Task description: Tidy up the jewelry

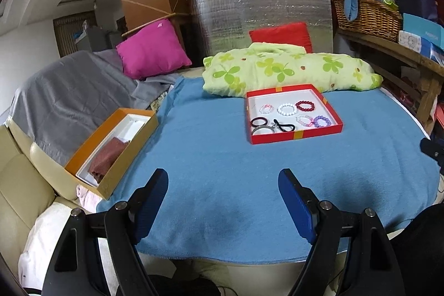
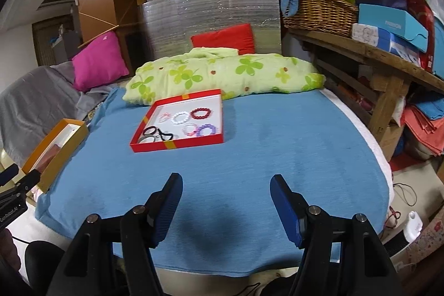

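Beaded bracelets (image 1: pixel 291 109) and black hair ties (image 1: pixel 259 121) lie in red tray (image 1: pixel 294 135) on blue cloth (image 1: pixel 222 171). Likely light, rolling, slippery; pinch across band. Left gripper (image 1: pixel 223 205), right gripper (image 2: pixel 226 208) gape wide, empty, well short of tray. Orange box (image 1: pixel 111 151) at left.

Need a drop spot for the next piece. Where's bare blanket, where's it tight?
Free: blue blanket right of the red tray, and the strip between tray and both grippers. Narrower gap between tray and orange box. Crowded: inside the tray, and behind it against the green quilt.
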Motion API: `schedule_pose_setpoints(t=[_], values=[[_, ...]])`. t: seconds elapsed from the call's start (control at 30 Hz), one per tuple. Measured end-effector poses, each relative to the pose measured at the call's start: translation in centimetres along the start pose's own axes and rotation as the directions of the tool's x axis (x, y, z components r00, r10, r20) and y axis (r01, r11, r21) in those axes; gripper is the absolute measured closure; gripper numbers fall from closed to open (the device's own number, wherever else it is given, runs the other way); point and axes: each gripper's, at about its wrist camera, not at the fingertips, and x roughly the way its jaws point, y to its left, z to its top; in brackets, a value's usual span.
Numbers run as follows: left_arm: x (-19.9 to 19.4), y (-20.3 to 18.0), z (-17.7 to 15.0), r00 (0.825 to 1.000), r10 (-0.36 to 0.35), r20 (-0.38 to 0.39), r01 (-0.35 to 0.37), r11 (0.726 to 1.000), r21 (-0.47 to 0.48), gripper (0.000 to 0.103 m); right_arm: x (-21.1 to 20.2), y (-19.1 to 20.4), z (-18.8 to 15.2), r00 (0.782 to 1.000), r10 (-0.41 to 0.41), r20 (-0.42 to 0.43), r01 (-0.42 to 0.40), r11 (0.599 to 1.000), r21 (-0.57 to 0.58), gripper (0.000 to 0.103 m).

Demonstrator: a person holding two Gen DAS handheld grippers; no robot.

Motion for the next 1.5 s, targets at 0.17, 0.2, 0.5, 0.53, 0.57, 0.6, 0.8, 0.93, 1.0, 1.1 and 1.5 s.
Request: schedule_pose_setpoints(t=[0.17,0.2,0.5,0.53,0.57,0.6,0.8,0.93,1.0,1.1,1.5], values=[[-0.8,-0.5,0.4,1.000,-0.006,0.019,0.006,1.000,0.006,0.021,-0.1,1.5,0.4,0.999,0.035,-0.006,-0.035,0.999,-0.002,0.034],[-0.9,-0.5,0.5,1.000,-0.008,0.021,0.008,1.000,0.003,0.021,-0.3,1.8,0.6,0.999,0.038,0.000,-0.038,0.999,-0.009,0.034],[0.7,-1.3,0.1,0.999,-0.036,0.000,0.036,0.999,0.023,0.021,1.3,3.2,0.4,0.997,0.014,-0.071,-0.013,1.000,0.013,0.032],[0.9,-1.6,0.0,0.999,-0.035,-0.002,0.035,0.999,0.028,0.021,1.7,3.2,0.0,0.997,-0.005,-0.083,0.005,1.000,0.010,0.032],[1.1,-1.9,0.1,0.999,-0.035,-0.004,0.035,0.999,0.035,0.021,1.9,3.0,-0.3,0.996,-0.012,-0.087,0.014,1.000,0.017,0.032],[1.3,-2.3,0.2,0.999,-0.036,-0.005,0.036,0.999,0.040,0.021,2.1,2.7,-0.5,0.996,-0.012,-0.088,0.014,0.999,0.029,0.032],[2.1,-4.4,1.0,0.999,-0.042,-0.008,0.043,0.998,0.040,0.021,3.3,1.5,-1.3,0.996,-0.005,-0.094,0.009,0.999,0.042,0.032],[1.8,-5.0,1.1,0.999,-0.034,0.004,0.033,0.998,0.050,0.021,3.2,0.6,-0.9,0.997,-0.004,-0.072,0.009,0.998,0.061,0.032],[1.8,-5.0,1.1,0.999,-0.032,0.001,0.032,0.998,0.053,0.021,3.1,0.3,-0.8,0.998,-0.007,-0.069,0.012,0.998,0.067,0.032],[1.9,-4.9,1.0,1.000,-0.029,-0.008,0.030,0.998,0.049,0.021,3.0,0.1,-0.5,0.998,-0.002,-0.061,0.006,0.997,0.070,0.032],[1.8,-2.0,1.5,1.000,0.022,-0.009,-0.022,1.000,-0.014,0.021,2.1,3.4,3.2,0.999,-0.003,-0.042,0.004,1.000,0.020,0.032]])
